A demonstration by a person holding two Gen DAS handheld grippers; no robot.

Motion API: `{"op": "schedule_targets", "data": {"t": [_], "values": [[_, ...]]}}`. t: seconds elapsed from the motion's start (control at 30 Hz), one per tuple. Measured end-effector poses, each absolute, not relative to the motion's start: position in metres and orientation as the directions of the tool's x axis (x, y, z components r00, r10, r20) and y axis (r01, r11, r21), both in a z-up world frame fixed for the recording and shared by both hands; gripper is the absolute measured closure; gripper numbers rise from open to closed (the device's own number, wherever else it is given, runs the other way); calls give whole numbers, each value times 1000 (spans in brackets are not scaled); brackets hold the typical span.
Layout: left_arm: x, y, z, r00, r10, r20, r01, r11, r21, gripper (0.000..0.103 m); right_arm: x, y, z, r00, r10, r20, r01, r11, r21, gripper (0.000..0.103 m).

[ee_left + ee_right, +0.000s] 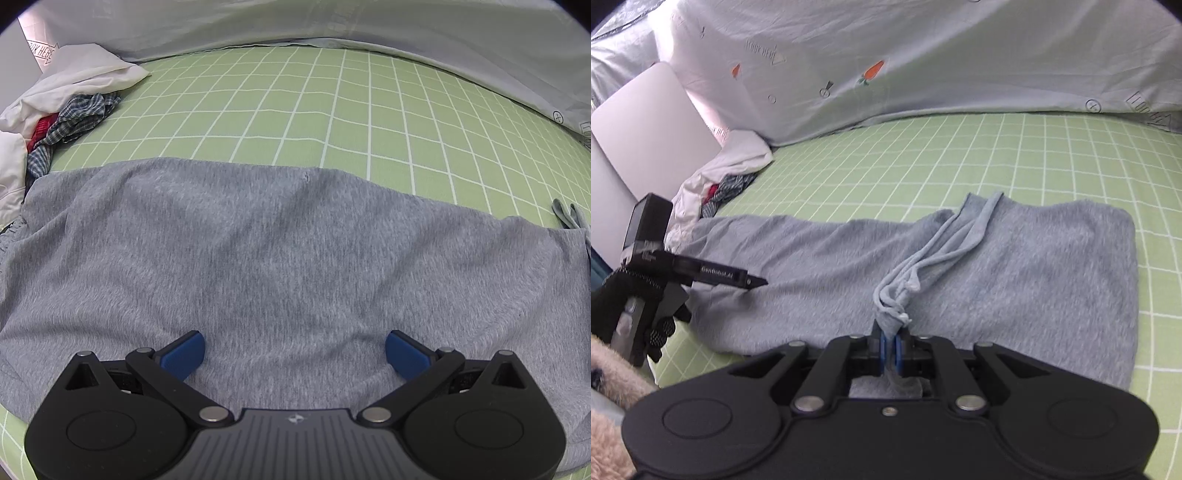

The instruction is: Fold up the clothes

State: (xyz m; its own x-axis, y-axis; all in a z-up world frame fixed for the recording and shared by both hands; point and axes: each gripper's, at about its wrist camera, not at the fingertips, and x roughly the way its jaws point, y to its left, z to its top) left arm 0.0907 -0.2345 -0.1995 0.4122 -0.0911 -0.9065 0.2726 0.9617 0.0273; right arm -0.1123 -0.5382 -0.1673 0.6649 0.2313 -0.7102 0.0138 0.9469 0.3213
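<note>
1. Left claw (294,354): blue fingers spread wide apart, holding nothing, low over the near part of the grey garment (280,258).
2. Right claw (889,349): blue fingers squeezed tight on a bunched grey strap (890,321), with a bit of cloth poking back between them.
3. Grey garment: spread flat on the green checked sheet (997,155), stretching away in front of both claws and off to each side.
4. More thin straps (945,243): lying loose on top of the cloth, just ahead of the right claw.
5. Could go wrong: strap slipping out of the right claw. Only a small bunch pinched, so a quick tug might pull it free.
6. Could go wrong: loose straps dragging and tangling. Lifting one might pull the others along and make a lumpy fold.
7. Could go wrong: cloth wrinkling or sliding. Pulling from the right side alone, with the left claw gripping nothing, might drag the whole garment across the sheet.
8. Could go wrong: mixing with the pile of clothes (70,110) far ahead and to the left of the left claw. Left edge of the garment seems to lie right beside it, so a push that way might catch it.
</note>
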Motion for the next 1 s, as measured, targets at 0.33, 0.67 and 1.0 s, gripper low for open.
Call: {"op": "schedule_targets", "data": {"t": [0.33, 0.67, 1.0], "values": [[87, -235, -198, 423, -94, -901, 273, 962, 28, 0, -118, -529, -170, 636, 259, -727, -2, 943, 334, 87], [87, -233, -196, 410, -106, -906, 302, 953, 24, 0, -123, -496, -165, 643, 190, -742, -63, 979, 196, 100], [71, -205, -176, 433, -106, -895, 304, 952, 35, 0, -152, -469, -159, 621, 149, -770, -52, 987, 149, 99]]}}
